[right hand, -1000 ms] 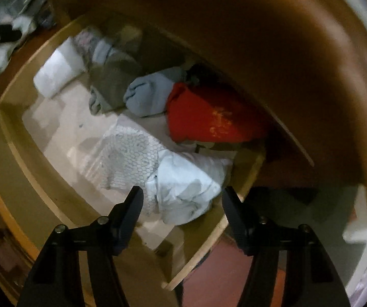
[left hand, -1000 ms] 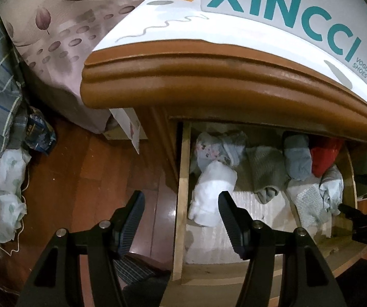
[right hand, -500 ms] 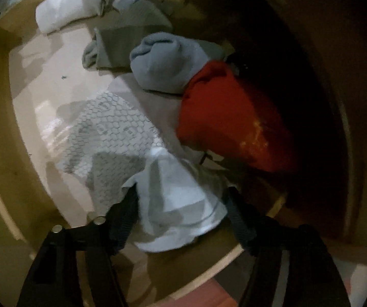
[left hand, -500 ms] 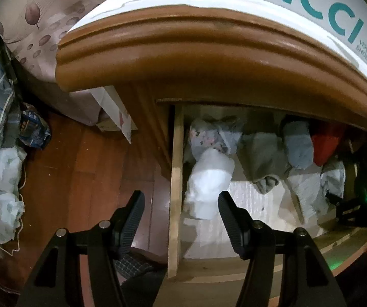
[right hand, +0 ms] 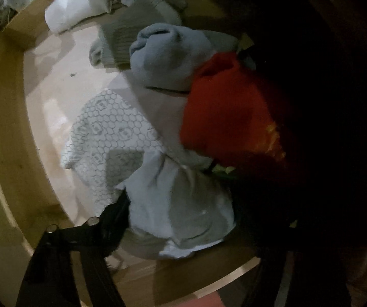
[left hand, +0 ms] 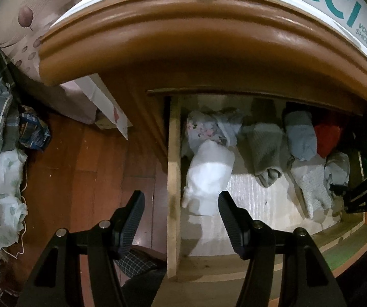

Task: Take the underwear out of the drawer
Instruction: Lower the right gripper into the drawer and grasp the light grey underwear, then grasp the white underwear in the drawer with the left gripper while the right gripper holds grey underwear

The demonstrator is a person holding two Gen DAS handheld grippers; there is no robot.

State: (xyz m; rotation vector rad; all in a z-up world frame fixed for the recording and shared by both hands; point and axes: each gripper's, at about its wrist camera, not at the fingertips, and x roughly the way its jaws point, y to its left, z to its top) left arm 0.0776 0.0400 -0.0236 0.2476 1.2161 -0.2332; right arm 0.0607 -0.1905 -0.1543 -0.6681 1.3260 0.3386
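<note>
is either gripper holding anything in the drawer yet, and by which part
Left gripper holds nothing. The right gripper straddles the front end of the pale blue garment and its fingers are closing, but whether they pinch it yet cannot be told.

Folded underwear in open drawer

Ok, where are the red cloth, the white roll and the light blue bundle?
Red cloth [right hand: 224,117]: right wrist view, middle of its front fold.
White roll [left hand: 209,176]: left wrist view, centre of the roll.
Light blue bundle [right hand: 168,58]: right wrist view, middle of its rounded top.
</note>
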